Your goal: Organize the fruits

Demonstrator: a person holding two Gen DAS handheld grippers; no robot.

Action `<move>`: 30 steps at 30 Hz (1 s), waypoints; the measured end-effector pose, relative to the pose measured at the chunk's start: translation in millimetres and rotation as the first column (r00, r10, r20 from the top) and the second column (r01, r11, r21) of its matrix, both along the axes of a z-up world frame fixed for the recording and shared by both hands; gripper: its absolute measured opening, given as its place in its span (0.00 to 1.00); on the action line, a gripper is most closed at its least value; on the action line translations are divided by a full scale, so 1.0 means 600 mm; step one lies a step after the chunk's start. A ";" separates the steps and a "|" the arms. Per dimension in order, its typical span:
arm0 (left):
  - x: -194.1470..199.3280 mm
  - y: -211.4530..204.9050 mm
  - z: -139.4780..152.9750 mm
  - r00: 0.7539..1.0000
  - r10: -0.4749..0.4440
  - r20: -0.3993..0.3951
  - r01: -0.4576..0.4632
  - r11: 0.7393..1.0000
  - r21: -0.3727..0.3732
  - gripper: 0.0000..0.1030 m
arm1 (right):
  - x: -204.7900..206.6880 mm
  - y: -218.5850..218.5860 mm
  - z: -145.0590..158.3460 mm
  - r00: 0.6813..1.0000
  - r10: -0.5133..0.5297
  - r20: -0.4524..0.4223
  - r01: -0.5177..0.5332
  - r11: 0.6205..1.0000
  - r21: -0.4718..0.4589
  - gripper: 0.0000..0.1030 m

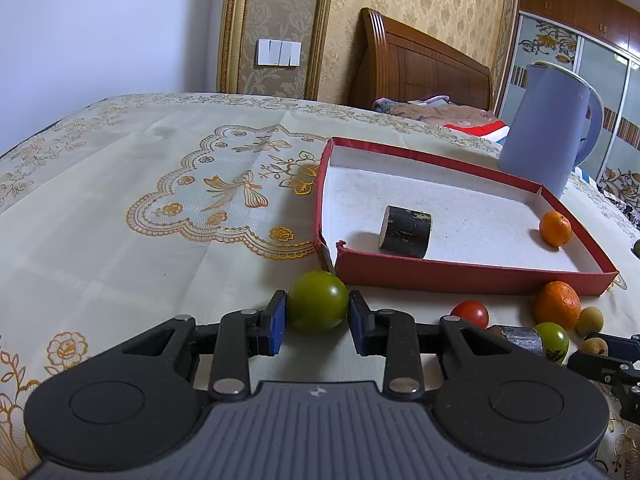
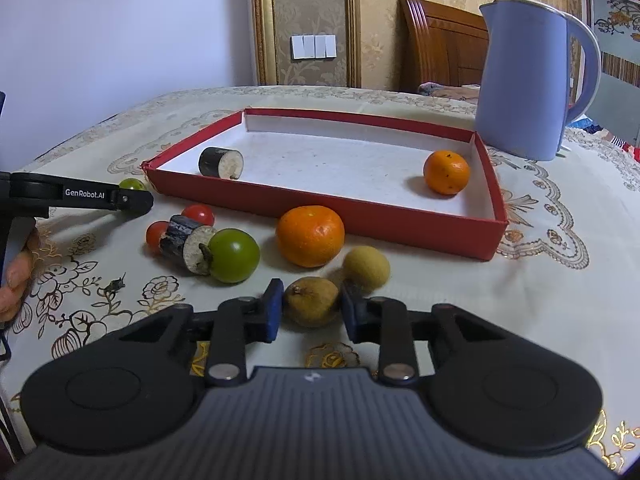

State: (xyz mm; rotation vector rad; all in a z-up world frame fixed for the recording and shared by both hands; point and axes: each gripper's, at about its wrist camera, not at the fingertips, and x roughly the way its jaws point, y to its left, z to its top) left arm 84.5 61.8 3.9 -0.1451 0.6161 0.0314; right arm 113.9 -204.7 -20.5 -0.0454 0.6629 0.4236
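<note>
A green tomato (image 1: 318, 302) was clamped between the left gripper (image 1: 318, 316) pads, just outside the red tray (image 1: 472, 272) corner at one o'clock; a brown longan (image 2: 312, 302) was pinched by the right gripper (image 2: 310, 314). Each was best lifted clear of the wall before release, it was judged

We see a glossy, smooth green tomato (image 1: 318, 302) against matt blue rubbery pads (image 1: 277, 322). The red box (image 2: 400, 224) looks like matt cardboard with a white papery lining. The tablecloth (image 1: 120, 184) is slightly shiny with gilt print; the longan (image 2: 311, 301) is dull and rough-skinned.
</note>
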 end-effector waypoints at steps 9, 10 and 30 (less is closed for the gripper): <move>0.000 0.000 0.000 1.000 0.000 0.001 0.000 1.000 -0.001 0.31 | -0.003 -0.003 -0.001 1.000 -0.010 0.007 0.010 1.000 0.002 0.28; 0.000 0.000 0.000 1.000 0.000 0.001 0.000 1.000 -0.001 0.31 | -0.003 -0.003 -0.001 1.000 -0.010 0.007 0.010 1.000 0.003 0.28; -0.008 0.007 0.003 0.999 0.016 0.028 -0.015 1.000 -0.023 0.31 | -0.012 -0.020 0.005 0.997 -0.062 0.048 0.059 0.997 0.050 0.28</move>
